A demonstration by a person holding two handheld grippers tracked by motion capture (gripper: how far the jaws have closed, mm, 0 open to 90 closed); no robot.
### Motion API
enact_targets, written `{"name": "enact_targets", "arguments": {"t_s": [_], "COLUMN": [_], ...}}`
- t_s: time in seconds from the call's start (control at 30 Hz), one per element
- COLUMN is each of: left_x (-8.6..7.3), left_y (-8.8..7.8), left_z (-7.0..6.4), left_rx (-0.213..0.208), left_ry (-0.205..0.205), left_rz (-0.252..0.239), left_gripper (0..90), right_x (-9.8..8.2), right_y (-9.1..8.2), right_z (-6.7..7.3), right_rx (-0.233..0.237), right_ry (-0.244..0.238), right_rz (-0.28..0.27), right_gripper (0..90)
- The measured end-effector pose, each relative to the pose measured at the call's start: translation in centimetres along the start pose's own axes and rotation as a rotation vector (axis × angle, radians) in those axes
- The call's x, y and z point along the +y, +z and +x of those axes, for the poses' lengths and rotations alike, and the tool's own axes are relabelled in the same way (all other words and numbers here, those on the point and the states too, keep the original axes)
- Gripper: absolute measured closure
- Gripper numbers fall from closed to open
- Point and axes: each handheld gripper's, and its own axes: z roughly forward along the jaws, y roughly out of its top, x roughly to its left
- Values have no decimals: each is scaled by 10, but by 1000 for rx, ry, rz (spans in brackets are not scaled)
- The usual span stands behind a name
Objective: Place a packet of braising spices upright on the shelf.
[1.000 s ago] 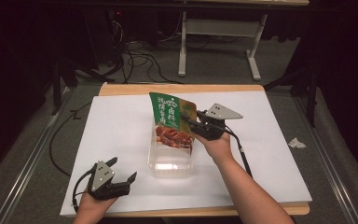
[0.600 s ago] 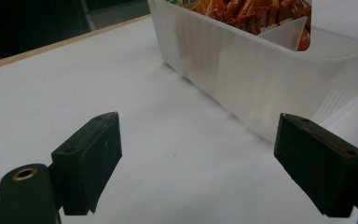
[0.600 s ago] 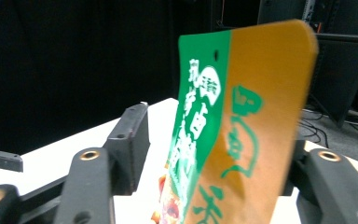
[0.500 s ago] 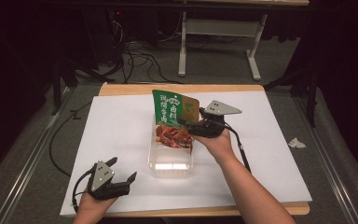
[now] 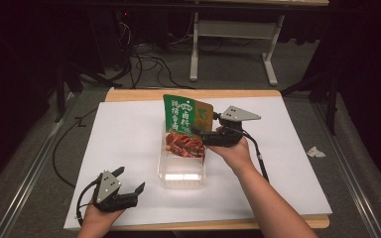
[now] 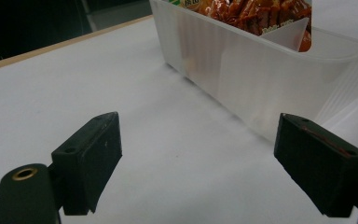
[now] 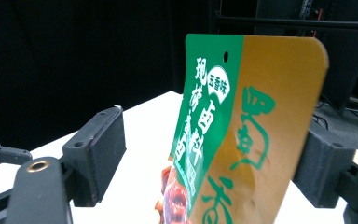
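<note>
High view: snack pouch (image 5: 184, 126) stands upright in clear bin (image 5: 181, 174), top leaning away.

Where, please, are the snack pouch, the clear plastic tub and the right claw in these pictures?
snack pouch (image 5: 179, 119): high view, green front panel.
clear plastic tub (image 5: 181, 179): high view, near end wall.
right claw (image 5: 202, 135): high view, between its fingertips.

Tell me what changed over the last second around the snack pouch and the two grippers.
The right gripper has just been opening its jaws and has let go of the snack pouch, which still stands between them, leaning upright in the clear plastic bin. Pouch, bin and left gripper, open on the white table sheet, stayed where they were.
</note>
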Motion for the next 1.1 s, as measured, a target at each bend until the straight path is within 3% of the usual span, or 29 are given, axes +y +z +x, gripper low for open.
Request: {"name": "enact_targets", "arguments": {"t_s": [0.47,0.9,1.1], "left_x": [0,0,0], "left_y": [1,2,2], "left_z": [-1,-1,-2], "left_rx": [2,1,-3], "left_ry": [4,6,11], "left_rz": [5,12,15], "left_gripper": [154,154,154], "right_x": [-7,-35,-57], "right_y": [-46,-108,-142], "right_z": [-3,-16,-22], "right_rx": [-24,-119,-175], "right_ry": [5,-7,22], "right_rz": [33,89,85], "right_gripper": [120,38,34]}}
